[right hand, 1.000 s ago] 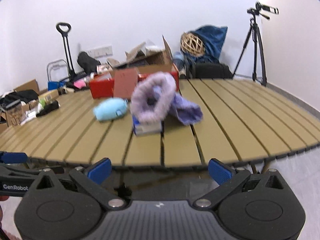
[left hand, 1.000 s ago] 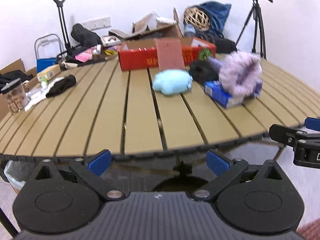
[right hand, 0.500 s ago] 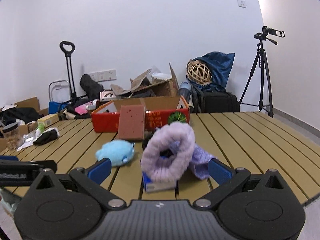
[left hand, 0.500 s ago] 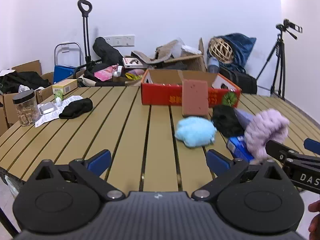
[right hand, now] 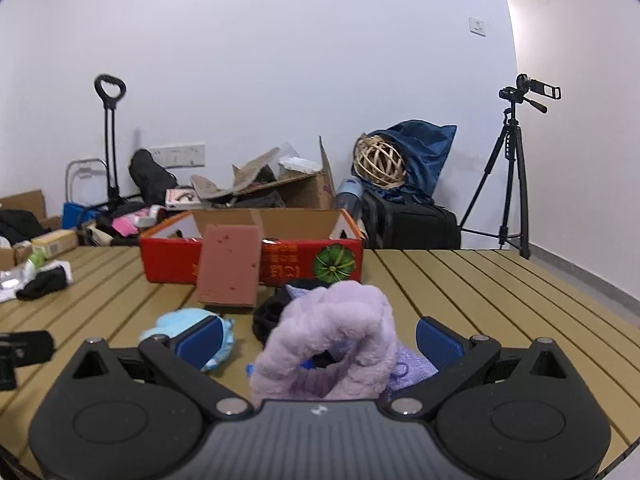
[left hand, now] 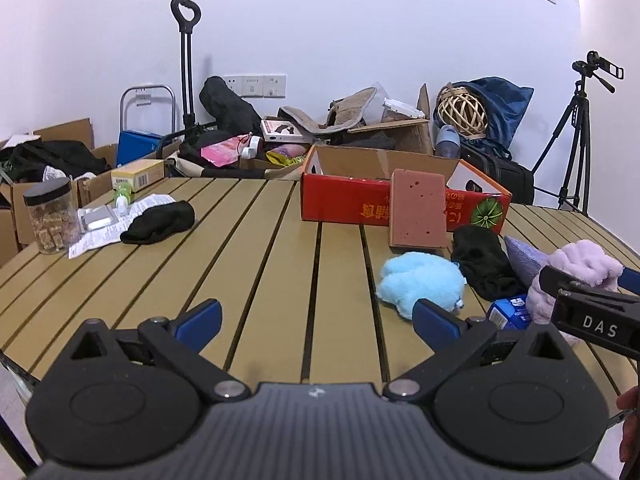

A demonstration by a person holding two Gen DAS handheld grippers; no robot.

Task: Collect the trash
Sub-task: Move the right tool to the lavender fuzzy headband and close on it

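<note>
On the slatted wooden table (left hand: 248,264) lie a lilac fluffy slipper (right hand: 332,320), a light blue fluffy toy (left hand: 420,284), a black cloth (left hand: 484,262), a blue packet (left hand: 508,314) and a reddish-brown sponge block (left hand: 418,214) leaning on a red cardboard box (left hand: 344,200). My right gripper (right hand: 320,340) is open, its blue fingers standing wide on either side of the slipper without pinching it. My left gripper (left hand: 318,318) is open over bare slats, left of the blue toy. The packet is mostly hidden under the slipper.
At the table's left end are another black cloth (left hand: 160,222), a paper leaflet (left hand: 100,236), a blister pack (left hand: 96,218) and a lidded jar (left hand: 52,216). Boxes, bags and a trolley handle (left hand: 185,60) crowd the wall behind. A camera tripod (right hand: 512,176) stands at the right.
Both grippers rose from below the table edge and moved forward over it. The right one came up to the lilac slipper, which now sits between its fingers.
</note>
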